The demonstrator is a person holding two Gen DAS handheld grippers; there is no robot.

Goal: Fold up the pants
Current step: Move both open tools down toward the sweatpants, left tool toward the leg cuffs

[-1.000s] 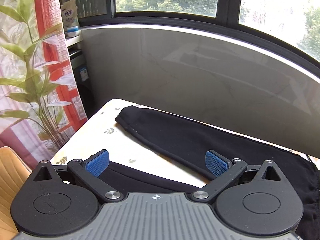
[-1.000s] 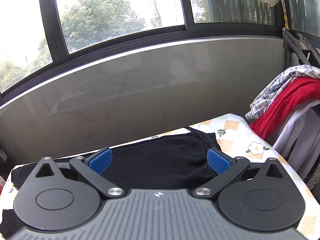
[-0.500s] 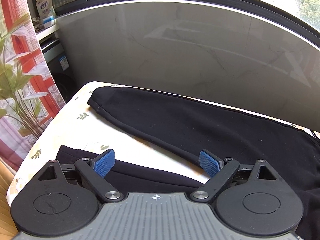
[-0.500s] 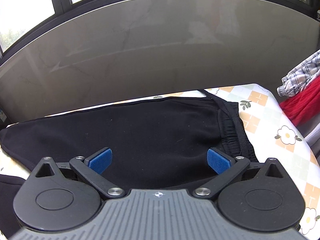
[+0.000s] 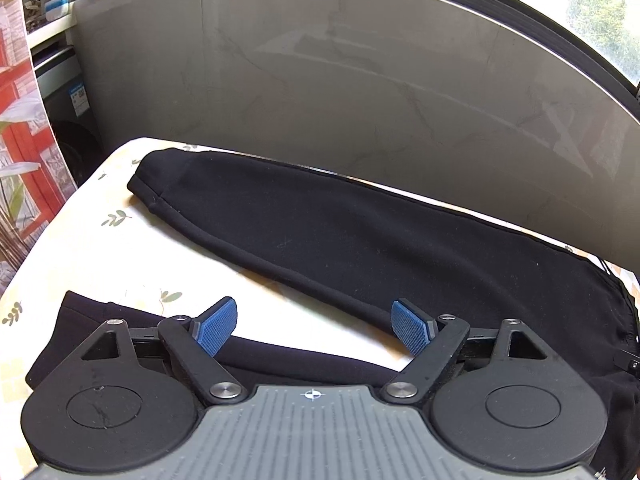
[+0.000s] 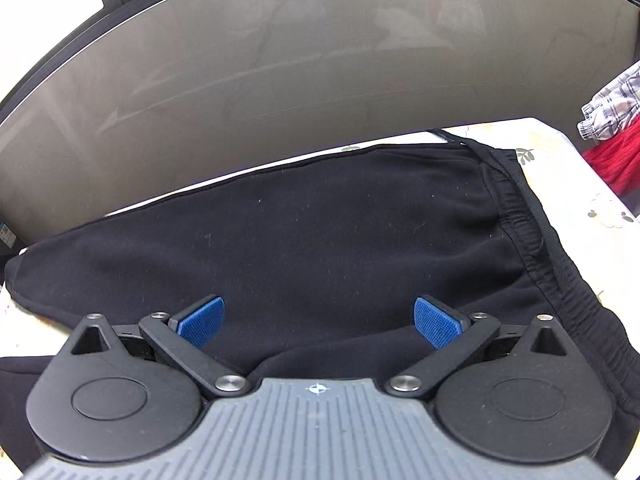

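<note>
Black sweatpants [image 5: 340, 236] lie spread flat on a table with a pale floral cloth [image 5: 88, 248]. One leg runs along the far edge, its cuff at the far left. The other leg [image 5: 288, 360] lies close under my left gripper [image 5: 314, 326], whose blue-padded jaws are closing with nothing pressed between them. In the right wrist view the seat and elastic waistband [image 6: 528, 224] of the pants [image 6: 320, 240] fill the middle. My right gripper [image 6: 318, 322] hangs open just above the crotch area, with nothing between its pads.
A grey marble-look wall [image 5: 360, 80] under a window bounds the table's far edge. A red-patterned curtain [image 5: 20, 152] and a plant stand to the left. Plaid and red clothes [image 6: 612, 136] hang at the right. Bare cloth [image 5: 92, 248] shows left of the legs.
Both grippers have sunk and tilted down toward the pants, so the window has left the view. The left jaws have narrowed a little. The pants have not moved.
</note>
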